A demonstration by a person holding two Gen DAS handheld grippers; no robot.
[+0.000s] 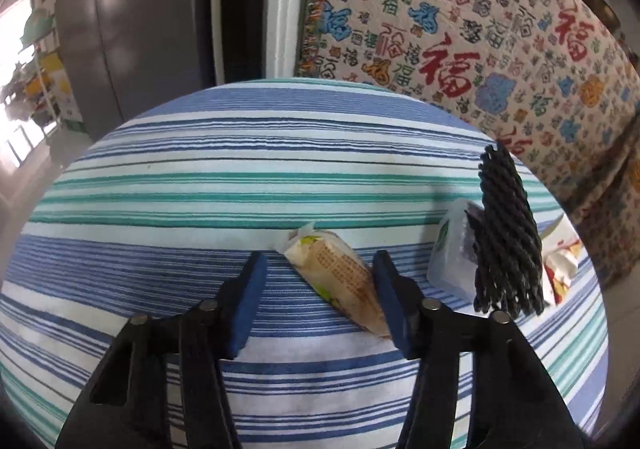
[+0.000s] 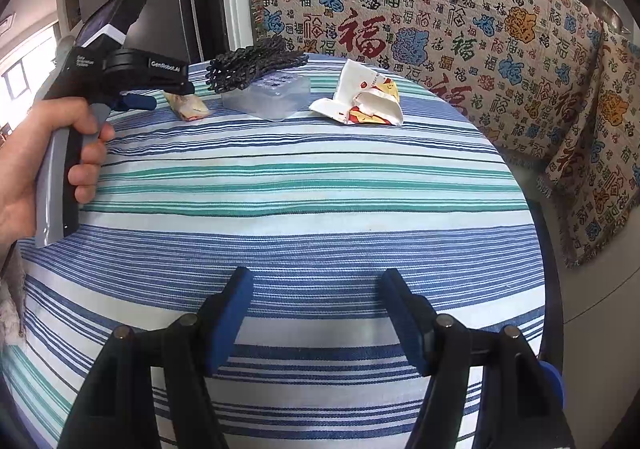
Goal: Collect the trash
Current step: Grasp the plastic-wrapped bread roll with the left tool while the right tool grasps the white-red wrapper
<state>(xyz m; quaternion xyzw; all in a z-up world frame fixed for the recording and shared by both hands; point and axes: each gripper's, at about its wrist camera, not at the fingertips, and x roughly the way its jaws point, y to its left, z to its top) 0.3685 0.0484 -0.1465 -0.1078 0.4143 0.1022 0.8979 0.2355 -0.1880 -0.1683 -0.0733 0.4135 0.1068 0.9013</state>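
A yellowish snack wrapper [image 1: 336, 273] lies on the striped tablecloth [image 1: 200, 185]. My left gripper [image 1: 320, 265] is open, its blue fingers on either side of the wrapper, the right pad close to it. In the right wrist view the left gripper [image 2: 150, 99] sits at the far left by the same wrapper [image 2: 188, 105]. A crumpled white, red and yellow wrapper [image 2: 366, 101] lies further right; it also shows in the left wrist view [image 1: 560, 265]. My right gripper [image 2: 316, 285] is open and empty above the near tablecloth [image 2: 300, 209].
A clear plastic box [image 2: 272, 97] with a black twisted rope bundle [image 2: 256, 61] on it stands between the two wrappers; both show in the left wrist view, box [image 1: 448, 253] and bundle [image 1: 508, 233]. A patterned blanket [image 2: 460, 9] covers a sofa behind the table.
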